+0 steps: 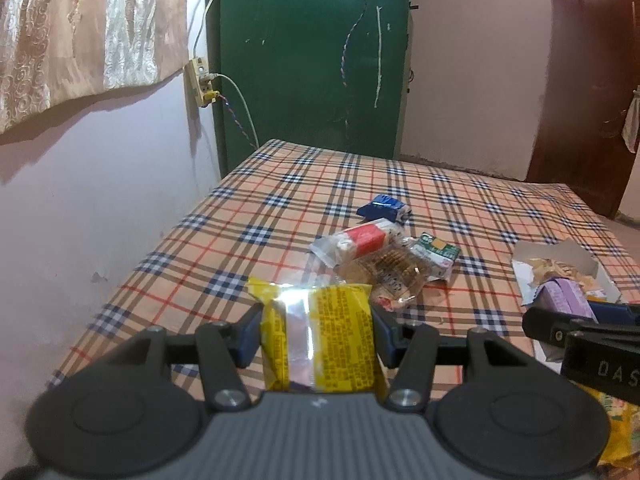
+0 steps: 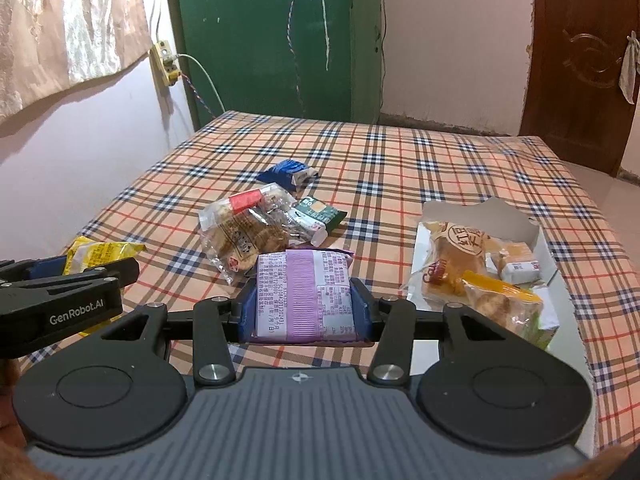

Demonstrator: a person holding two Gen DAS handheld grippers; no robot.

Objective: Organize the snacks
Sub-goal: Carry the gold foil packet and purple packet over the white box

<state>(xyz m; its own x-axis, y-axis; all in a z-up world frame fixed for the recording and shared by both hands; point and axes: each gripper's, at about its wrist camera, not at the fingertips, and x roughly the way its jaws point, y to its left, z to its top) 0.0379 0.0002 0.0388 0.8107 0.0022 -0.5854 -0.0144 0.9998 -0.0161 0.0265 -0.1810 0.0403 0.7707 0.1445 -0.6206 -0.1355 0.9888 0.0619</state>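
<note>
Left wrist view: left gripper (image 1: 316, 334) clamped on a yellow snack packet (image 1: 320, 336) held just above the plaid bedcover (image 1: 256, 200); loose snack pile (image 1: 384, 252) ahead and slightly right of it, white box (image 1: 524, 268) further right. Right wrist view: right gripper (image 2: 305, 304) clamped on a purple snack packet (image 2: 306, 294), pile just ahead-left of it, the box with packets inside at front-right.

Snack pile (image 2: 260, 224) blocks mid-bed; plaid cloth (image 2: 400, 152) beyond lies open
</note>
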